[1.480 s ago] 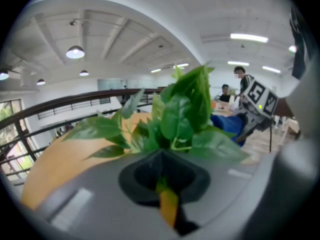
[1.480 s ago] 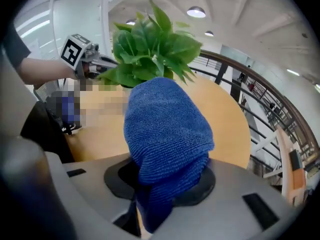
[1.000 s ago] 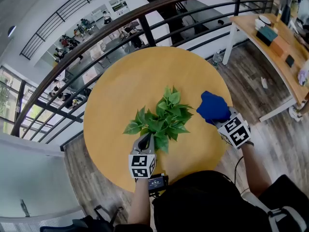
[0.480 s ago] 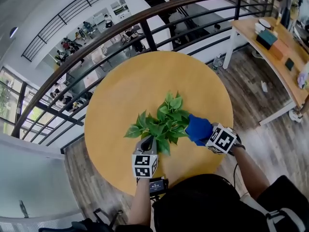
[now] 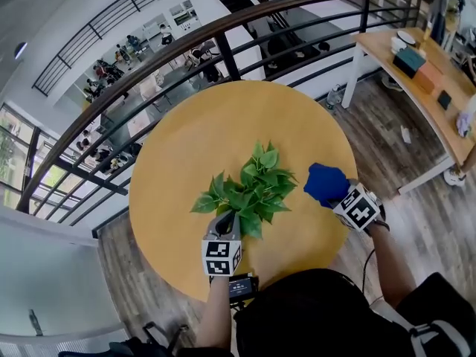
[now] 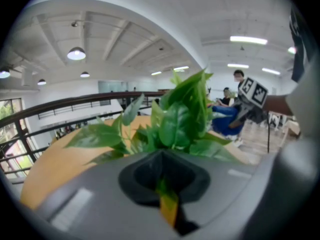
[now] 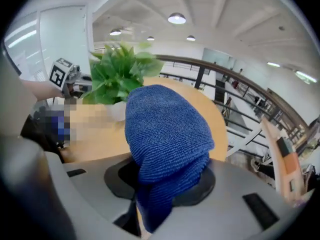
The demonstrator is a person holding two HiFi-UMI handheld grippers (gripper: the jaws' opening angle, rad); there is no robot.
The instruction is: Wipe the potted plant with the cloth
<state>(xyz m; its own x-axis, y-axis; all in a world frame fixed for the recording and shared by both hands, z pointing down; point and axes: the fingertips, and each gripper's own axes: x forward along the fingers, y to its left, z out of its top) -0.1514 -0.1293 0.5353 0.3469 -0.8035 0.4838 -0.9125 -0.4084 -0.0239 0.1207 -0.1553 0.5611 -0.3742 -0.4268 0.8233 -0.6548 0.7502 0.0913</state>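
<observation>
The potted plant point(image 5: 251, 187), green and leafy, stands at the middle of the round yellow table point(image 5: 216, 121). In the right gripper view its white pot point(image 7: 117, 111) shows below the leaves point(image 7: 117, 71). My left gripper point(image 5: 225, 218) is at the plant's near side, shut on a low leaf point(image 6: 167, 204) that sticks out between its jaws. A bunched blue cloth point(image 5: 326, 182) is held in my shut right gripper point(image 5: 336, 194), a little to the right of the foliage and clear of it. The same cloth point(image 7: 165, 134) fills the right gripper view.
A dark railing point(image 5: 223, 43) curves behind the table, with a lower floor beyond it. A wooden desk point(image 5: 435, 76) carrying small items stands at the right over plank flooring. The person's body is at the table's near edge.
The right gripper swung the cloth left and down against the plant's right-hand leaves, then drew it back to the right, off the leaves. The left gripper stayed put.
</observation>
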